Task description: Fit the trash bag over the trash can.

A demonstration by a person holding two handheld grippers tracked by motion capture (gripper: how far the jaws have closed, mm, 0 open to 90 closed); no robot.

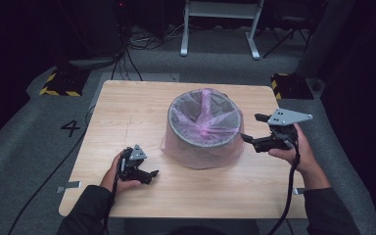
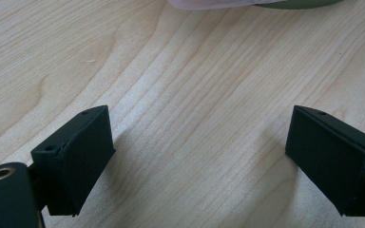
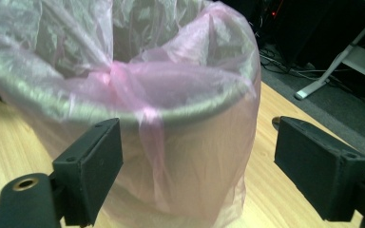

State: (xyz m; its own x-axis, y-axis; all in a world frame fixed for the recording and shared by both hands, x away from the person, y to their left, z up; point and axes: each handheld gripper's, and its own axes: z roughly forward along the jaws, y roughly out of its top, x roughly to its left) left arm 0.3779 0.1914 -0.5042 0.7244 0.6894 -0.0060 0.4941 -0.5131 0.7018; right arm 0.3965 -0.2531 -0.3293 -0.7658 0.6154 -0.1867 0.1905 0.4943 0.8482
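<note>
Nearest the camera, the left gripper (image 1: 144, 174) rests wide open and empty on the table (image 1: 127, 107) at seven o'clock of the central bag-lined bin (image 1: 204, 128), while the right gripper (image 1: 257, 131), gaping and empty at three o'clock, seems about to pinch the pink bag (image 3: 147, 118) at the rim.

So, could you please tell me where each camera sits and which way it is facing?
High view: above the person's side, looking forward and down on the table and bin; both forearms show, left gripper, right gripper.
Left gripper view: low on the left gripper, over bare tabletop; jaws apart.
Right gripper view: on the right gripper, facing the bin's pink liner bag; jaws apart.
Shared: bin and table appear throughout.
</note>
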